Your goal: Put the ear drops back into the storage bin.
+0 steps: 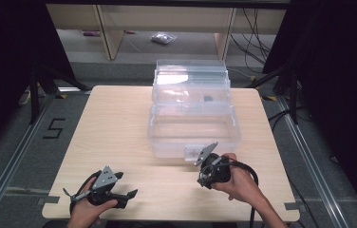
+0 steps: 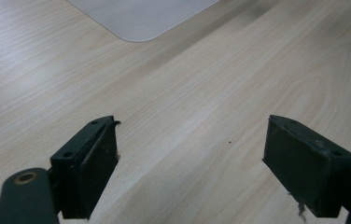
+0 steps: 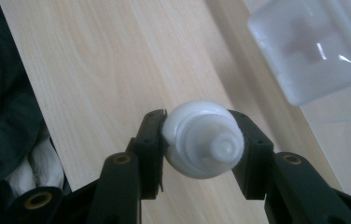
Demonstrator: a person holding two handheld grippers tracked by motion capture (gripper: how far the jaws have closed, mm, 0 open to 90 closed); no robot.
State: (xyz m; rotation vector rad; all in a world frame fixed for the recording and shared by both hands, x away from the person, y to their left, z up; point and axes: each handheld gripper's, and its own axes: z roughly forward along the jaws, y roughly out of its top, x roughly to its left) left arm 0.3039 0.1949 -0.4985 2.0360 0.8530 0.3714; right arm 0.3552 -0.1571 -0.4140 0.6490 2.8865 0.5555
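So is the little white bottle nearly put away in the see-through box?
Partly. Done: the right tool has gripped the little white bottle, and the clear box looks open. In hand: the bottle is held near the box's front edge. Left: probably placing it inside. The left tool is open, holding nothing, over the table.

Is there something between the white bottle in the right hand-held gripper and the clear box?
Nothing visible. The right hand-held gripper grips the white bottle just in front of the clear box, with bare table between; whether the box is open is unclear.
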